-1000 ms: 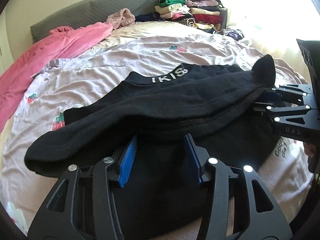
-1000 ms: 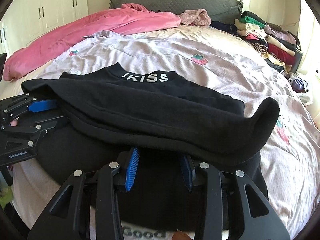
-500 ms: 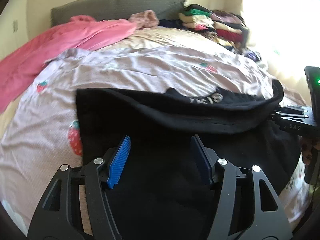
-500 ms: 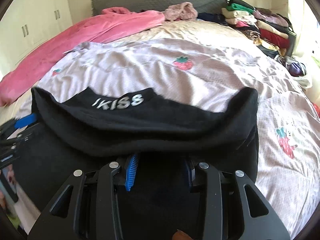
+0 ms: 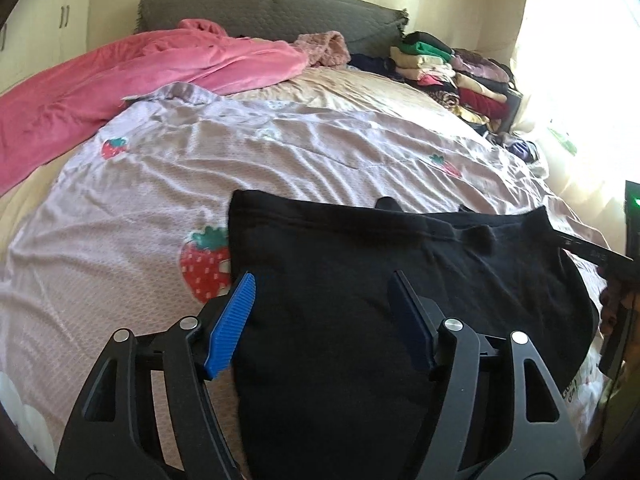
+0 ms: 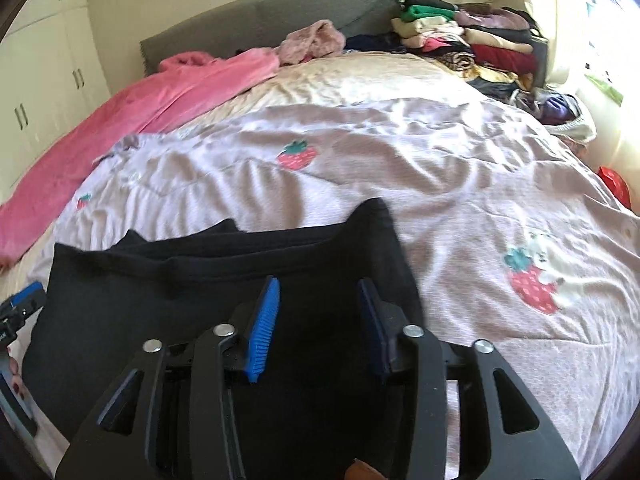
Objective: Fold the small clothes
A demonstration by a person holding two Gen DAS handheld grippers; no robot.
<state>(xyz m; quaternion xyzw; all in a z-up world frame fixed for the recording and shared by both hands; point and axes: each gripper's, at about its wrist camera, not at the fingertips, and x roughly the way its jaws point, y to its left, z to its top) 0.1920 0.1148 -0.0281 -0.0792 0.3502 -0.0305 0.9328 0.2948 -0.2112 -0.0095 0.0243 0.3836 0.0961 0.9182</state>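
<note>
Hovering over the folded black garment point(image 5: 360, 280) lower centre, my left gripper point(image 5: 322, 300) and right gripper point(image 6: 318, 304) both wide, empty; next fold needs fresh edge grips.

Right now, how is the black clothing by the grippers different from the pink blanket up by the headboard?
The black garment lies near the grippers, folded over with fairly straight edges; the pink blanket sits far back, rumpled and unfolded. The black garment covers a small patch of the strawberry bedspread; the pink blanket stretches along the bed's left side. Both rest on the bed, and neither is held: the left gripper and right gripper are open.
</note>
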